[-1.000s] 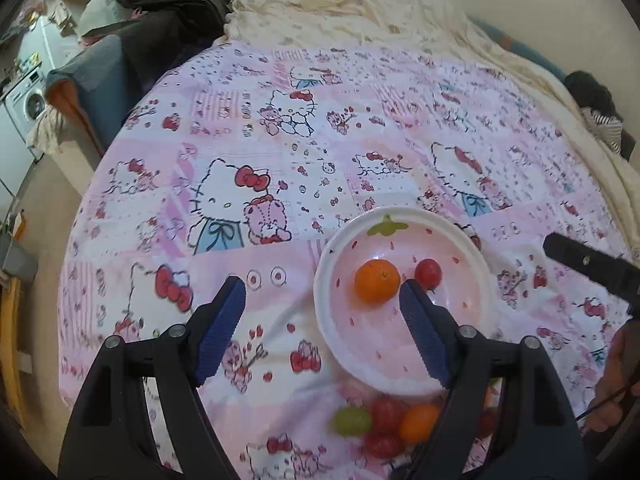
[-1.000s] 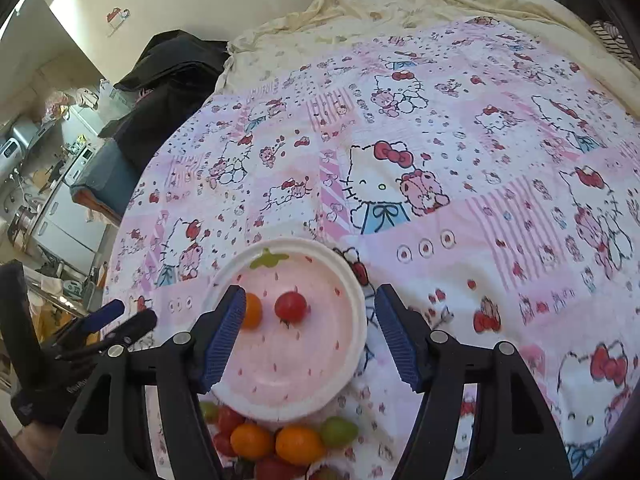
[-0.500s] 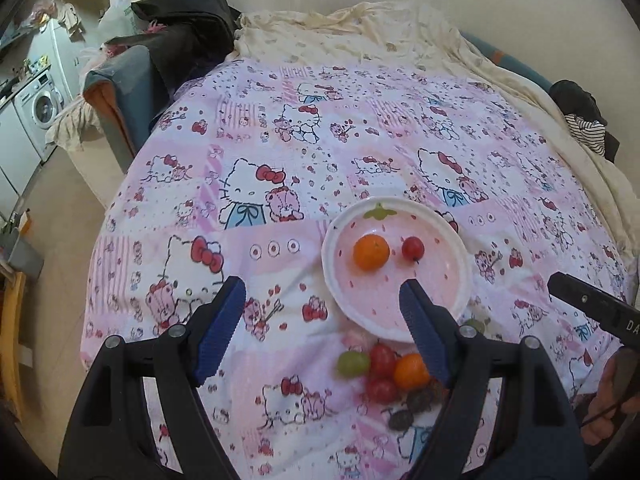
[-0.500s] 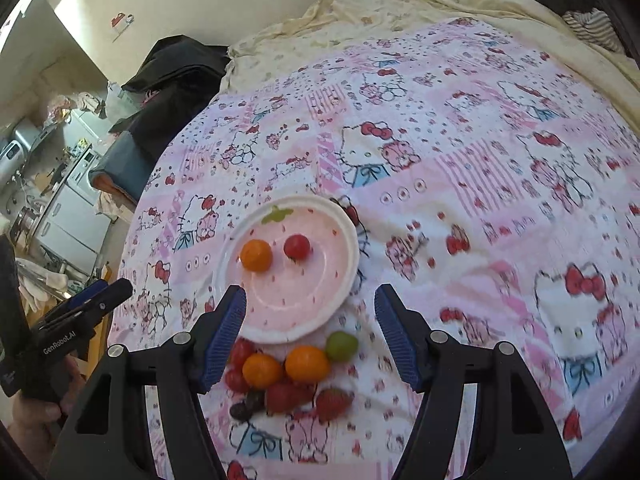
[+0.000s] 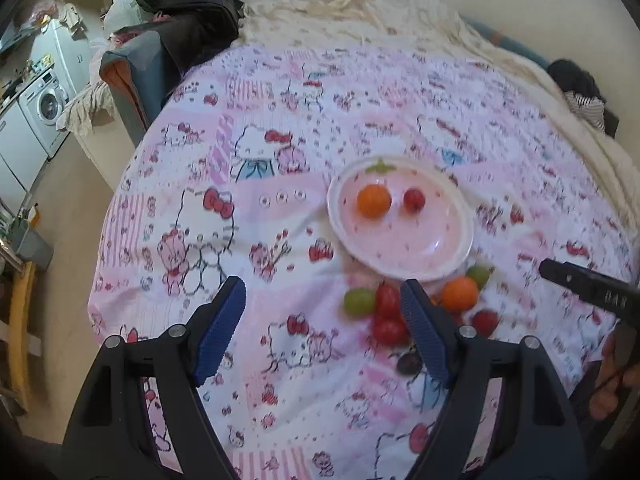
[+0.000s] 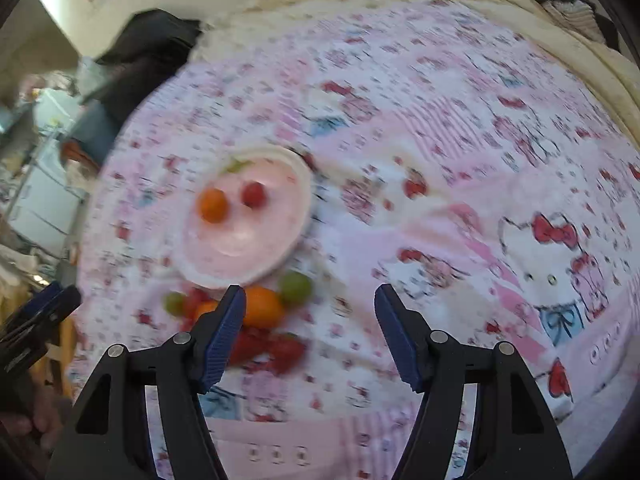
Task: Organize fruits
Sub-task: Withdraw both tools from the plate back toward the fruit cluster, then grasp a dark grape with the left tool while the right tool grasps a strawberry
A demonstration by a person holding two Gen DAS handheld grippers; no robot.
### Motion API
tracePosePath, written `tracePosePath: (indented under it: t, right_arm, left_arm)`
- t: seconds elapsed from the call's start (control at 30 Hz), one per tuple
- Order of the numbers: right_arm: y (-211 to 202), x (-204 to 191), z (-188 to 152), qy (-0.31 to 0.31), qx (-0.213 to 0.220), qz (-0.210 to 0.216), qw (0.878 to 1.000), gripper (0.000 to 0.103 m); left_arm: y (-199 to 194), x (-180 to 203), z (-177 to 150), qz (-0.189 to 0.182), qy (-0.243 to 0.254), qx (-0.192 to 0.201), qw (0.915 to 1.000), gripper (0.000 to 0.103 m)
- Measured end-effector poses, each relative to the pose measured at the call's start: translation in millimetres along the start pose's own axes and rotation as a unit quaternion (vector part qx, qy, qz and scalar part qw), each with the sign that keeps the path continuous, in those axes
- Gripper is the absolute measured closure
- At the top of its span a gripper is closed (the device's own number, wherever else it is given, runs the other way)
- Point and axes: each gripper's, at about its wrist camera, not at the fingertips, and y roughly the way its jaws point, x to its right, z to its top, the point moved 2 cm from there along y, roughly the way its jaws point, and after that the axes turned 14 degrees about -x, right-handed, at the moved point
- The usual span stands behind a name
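We judge the next pick turns on the loose fruit pile (image 5: 416,312), which lies on the bed (image 5: 280,128) just below the near rim of the pink plate (image 5: 400,224). In the left wrist view the pile sits right at the left tool's (image 5: 322,326) right finger; in the right wrist view it sits at the right tool's (image 6: 310,330) left finger. The pile lies between them, neither plainly nearer. Both tools hang above the bed, angled down, jaws spread wide and empty. An orange (image 5: 374,201) and a red fruit (image 5: 414,199) already rest on the plate. The right view is blurred, so the fruit count there is uncertain.
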Motion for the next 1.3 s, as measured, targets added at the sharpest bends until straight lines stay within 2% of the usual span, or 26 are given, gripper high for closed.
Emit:
tracePosePath:
  t: [0.17,0.3,0.4,0.53,0.63,0.77,0.97,1.13,1.3]
  right_arm:
    - [18,7,1,0.015,-0.039,0.012,0.999,0.034]
    - [44,-3,-2,0.007,-0.091,0.043,0.995,0.034]
    - [64,-8,-9,-0.001,-0.129,0.033,0.991,0.034]
    - [81,-7,-12,0.015,-0.165,0.053,0.985,0.044]
    - [84,-15,-12,0.0,-0.167,0.05,0.985,0.045]
    - [92,-19,-13,-0.007,-0.178,0.034,0.983,0.056]
    - [95,-9,-13,0.012,-0.177,0.035,0.984,0.072]
    - [88,-5,-13,0.025,-0.171,0.057,0.983,0.072]
    - [65,3,-10,0.043,-0.138,0.085,0.986,0.072]
  left_arm:
    - [14,-2,-7,-0.02,-0.009,-0.019,0.9996,0.026]
    - [24,-5,-7,-0.028,-0.018,-0.035,0.9989,0.026]
    - [28,-10,-7,-0.031,-0.024,-0.038,0.9985,0.026]
    - [32,-17,-7,-0.038,-0.037,-0.048,0.9974,0.026]
    - [33,-22,-7,-0.039,-0.049,-0.051,0.9968,0.026]
    - [33,-24,-5,-0.038,-0.057,-0.052,0.9963,0.026]
    - [34,-23,-4,-0.038,-0.053,-0.052,0.9965,0.026]
    - [34,-20,-4,-0.037,-0.048,-0.052,0.9968,0.026]
    - [38,-18,-9,-0.035,-0.044,-0.06,0.9966,0.026]
